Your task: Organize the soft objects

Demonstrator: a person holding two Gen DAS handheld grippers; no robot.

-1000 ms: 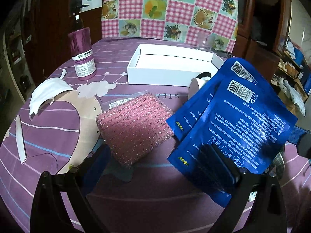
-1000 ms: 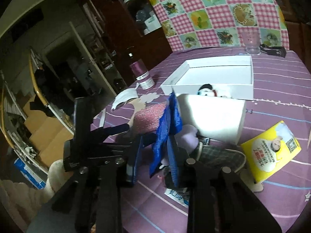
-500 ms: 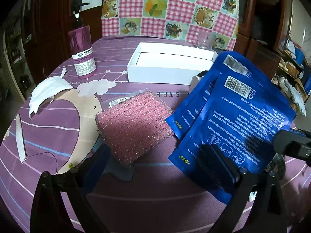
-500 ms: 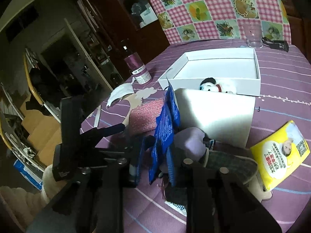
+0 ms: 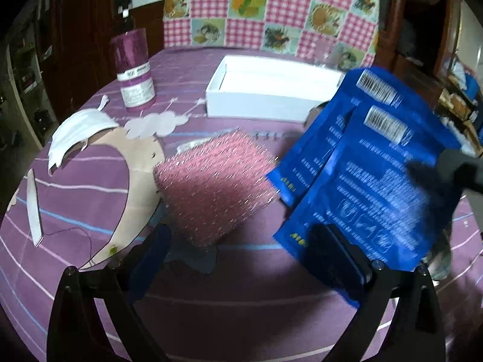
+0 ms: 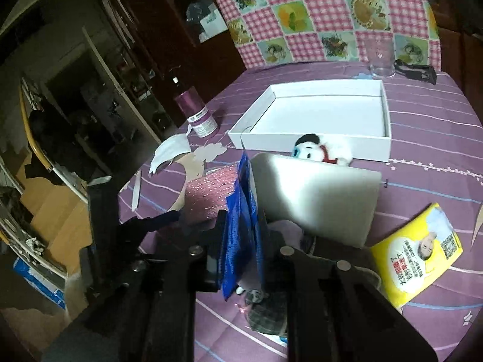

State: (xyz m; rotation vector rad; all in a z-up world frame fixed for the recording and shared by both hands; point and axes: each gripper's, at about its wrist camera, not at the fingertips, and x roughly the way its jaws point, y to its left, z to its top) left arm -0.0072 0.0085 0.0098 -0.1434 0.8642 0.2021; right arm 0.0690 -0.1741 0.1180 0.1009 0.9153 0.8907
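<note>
My right tongs are closing on the blue packets. The packets stand on edge between the jaws, and from the wrist view the pads look pressed against them. In the left view the same packets hang tilted above the purple tabletop, with a dark blurred shape at their right edge. My left tongs stand wide open with nothing held. The pink sponge lies just ahead of them on the tabletop, and the packets' lower corner is near the right finger. The white box sits open farther back with a plush toy against its near wall. A yellow packet lies to the right and a purple bottle stands at far left.
</note>
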